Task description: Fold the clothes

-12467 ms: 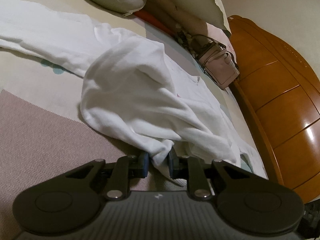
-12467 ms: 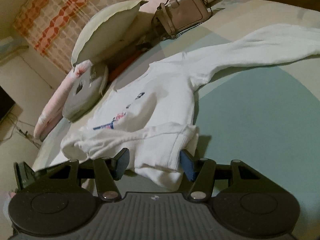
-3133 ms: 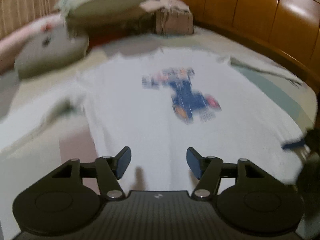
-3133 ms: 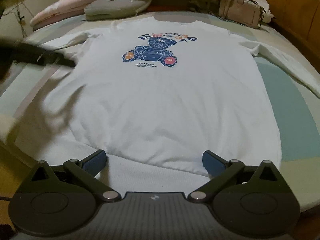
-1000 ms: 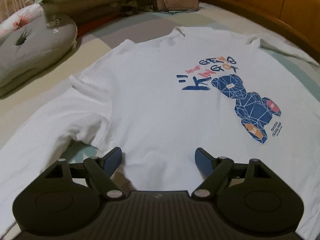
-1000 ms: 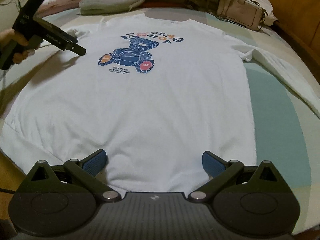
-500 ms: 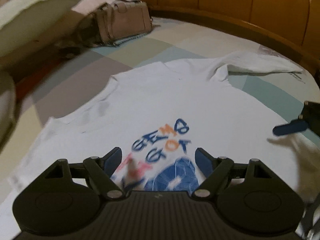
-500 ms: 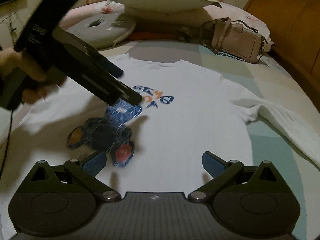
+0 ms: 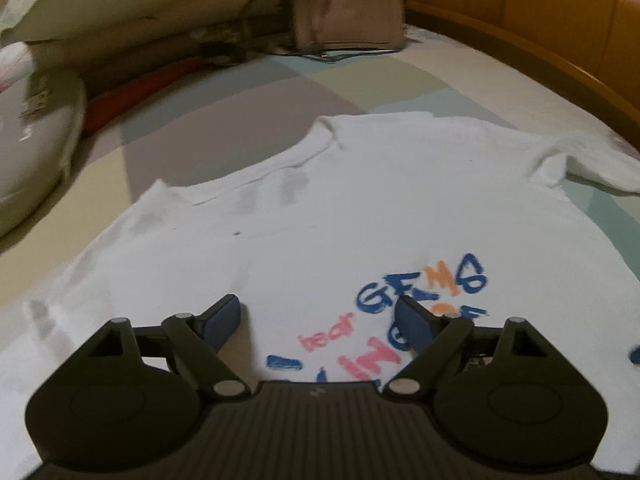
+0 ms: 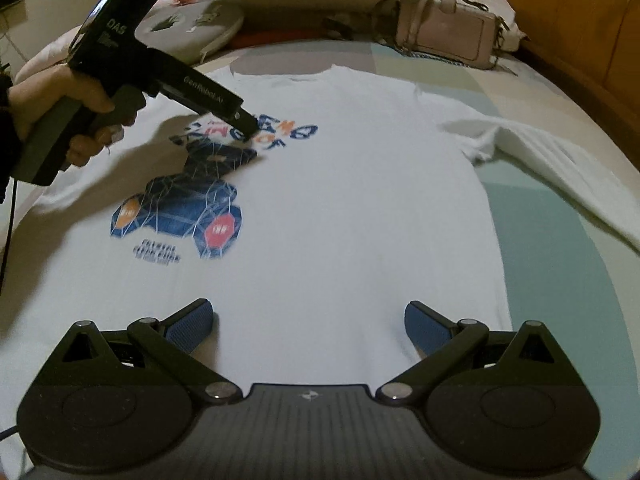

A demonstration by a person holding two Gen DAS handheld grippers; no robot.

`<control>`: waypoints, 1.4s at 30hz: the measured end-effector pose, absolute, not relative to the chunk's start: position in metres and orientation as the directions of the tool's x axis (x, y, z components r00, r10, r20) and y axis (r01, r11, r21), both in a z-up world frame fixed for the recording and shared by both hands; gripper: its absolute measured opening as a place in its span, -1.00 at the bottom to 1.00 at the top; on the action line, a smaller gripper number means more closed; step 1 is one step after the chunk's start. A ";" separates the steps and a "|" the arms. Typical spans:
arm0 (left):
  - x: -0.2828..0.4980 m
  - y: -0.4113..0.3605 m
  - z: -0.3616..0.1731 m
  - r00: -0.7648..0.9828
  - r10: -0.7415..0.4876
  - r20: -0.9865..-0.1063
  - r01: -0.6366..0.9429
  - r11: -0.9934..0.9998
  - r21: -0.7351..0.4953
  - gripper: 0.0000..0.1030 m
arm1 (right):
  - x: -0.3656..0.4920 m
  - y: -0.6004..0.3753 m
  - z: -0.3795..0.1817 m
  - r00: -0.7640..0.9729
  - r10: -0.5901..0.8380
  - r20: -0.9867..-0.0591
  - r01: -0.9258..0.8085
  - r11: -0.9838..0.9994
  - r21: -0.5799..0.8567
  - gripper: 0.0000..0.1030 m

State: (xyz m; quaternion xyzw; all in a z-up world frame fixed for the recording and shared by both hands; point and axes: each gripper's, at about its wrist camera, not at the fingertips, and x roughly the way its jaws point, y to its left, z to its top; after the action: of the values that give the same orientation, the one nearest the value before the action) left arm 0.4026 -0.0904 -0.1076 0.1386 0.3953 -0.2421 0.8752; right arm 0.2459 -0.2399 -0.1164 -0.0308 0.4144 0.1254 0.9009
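The white long-sleeved cotton sweatshirt with a blue bear print (image 10: 320, 200) lies flat, face up, on the patchwork bed (image 10: 540, 240). Both the left gripper (image 9: 318, 316) and right gripper (image 10: 308, 320) hover wide open, holding nothing. Grip at the shoulder seam, sleeve trailing toward 3 o'clock.
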 end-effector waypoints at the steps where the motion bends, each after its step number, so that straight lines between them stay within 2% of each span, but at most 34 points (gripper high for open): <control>1: 0.401 -0.090 -0.106 0.577 -0.305 -0.758 0.523 0.850 0.056 0.66 | 0.243 -0.242 -0.117 0.621 0.200 -0.758 -0.247 0.968 0.052 1.00; 2: 0.399 -0.089 -0.103 0.583 -0.296 -0.757 0.514 0.856 0.060 0.61 | 0.239 -0.243 -0.117 0.620 0.198 -0.759 -0.246 0.968 0.051 1.00; 6: 0.393 -0.088 -0.095 0.607 -0.260 -0.751 0.473 0.877 0.079 0.61 | 0.234 -0.244 -0.112 0.600 0.194 -0.776 -0.246 0.968 0.052 1.00; 9: 0.367 -0.091 -0.080 0.600 -0.315 -0.736 0.520 0.852 0.059 0.63 | 0.225 -0.252 -0.100 0.607 0.213 -0.766 -0.258 0.964 0.064 1.00; 14: 0.316 -0.099 -0.075 0.569 -0.382 -0.728 0.593 0.804 0.042 0.66 | 0.216 -0.300 -0.074 0.681 0.234 -0.694 -0.213 0.970 0.117 1.00; 18: 0.283 -0.107 -0.084 0.545 -0.394 -0.740 0.626 0.778 0.047 0.66 | 0.219 -0.374 -0.073 0.707 0.196 -0.679 -0.053 0.973 0.225 1.00; 22: 0.253 -0.125 -0.091 0.578 -0.326 -0.748 0.631 0.760 0.157 0.68 | 0.220 -0.461 -0.082 0.731 0.152 -0.665 0.156 0.912 0.380 1.00; 27: 0.230 -0.143 -0.094 0.577 -0.344 -0.740 0.683 0.700 0.207 0.68 | 0.220 -0.534 -0.096 0.753 0.081 -0.653 0.328 0.813 0.480 1.00; 34: 0.220 -0.154 -0.089 0.593 -0.369 -0.715 0.690 0.691 0.216 0.70 | 0.227 -0.580 -0.117 0.808 0.063 -0.586 0.383 0.699 0.603 1.00; 42: 0.223 -0.152 -0.087 0.607 -0.352 -0.712 0.653 0.732 0.194 0.70 | 0.241 -0.630 -0.129 0.885 0.042 -0.463 0.367 0.548 0.751 0.99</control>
State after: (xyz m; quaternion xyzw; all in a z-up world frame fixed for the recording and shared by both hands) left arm 0.2235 -0.1520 -0.0870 0.2236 0.3357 -0.2895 0.8680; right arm 0.2406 -0.6300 -0.1295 0.4656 0.2197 -0.0956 0.8520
